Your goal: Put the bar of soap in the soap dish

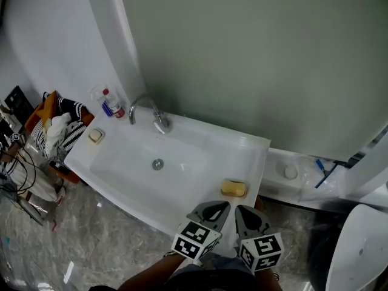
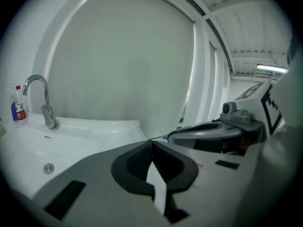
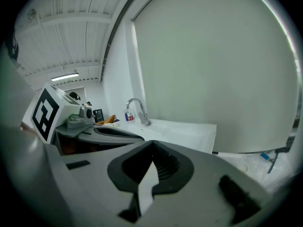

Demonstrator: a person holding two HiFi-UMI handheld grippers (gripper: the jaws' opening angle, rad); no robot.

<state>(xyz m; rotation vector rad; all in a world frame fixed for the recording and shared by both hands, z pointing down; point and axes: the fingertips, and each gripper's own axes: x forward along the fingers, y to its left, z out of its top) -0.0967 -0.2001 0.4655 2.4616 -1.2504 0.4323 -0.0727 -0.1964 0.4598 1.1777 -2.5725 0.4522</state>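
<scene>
A yellow bar of soap (image 1: pixel 234 188) lies in a soap dish (image 1: pixel 244 184) on the near right corner of the white sink (image 1: pixel 200 156). A second small dish with a pale bar (image 1: pixel 96 136) sits on the sink's far left corner. My left gripper (image 1: pixel 222 207) and right gripper (image 1: pixel 239 210) hover side by side just in front of the sink's near edge, a little short of the yellow soap. Both are shut with nothing between the jaws, as the left gripper view (image 2: pixel 151 141) and right gripper view (image 3: pixel 151 144) show.
A chrome faucet (image 1: pixel 148 110) stands at the back of the sink and the drain (image 1: pixel 157 163) is in the basin's middle. A red-capped bottle (image 1: pixel 113 105) stands left of the faucet. A basket of clothes (image 1: pixel 57 129) is at the left, a toilet (image 1: pixel 362 247) at the lower right.
</scene>
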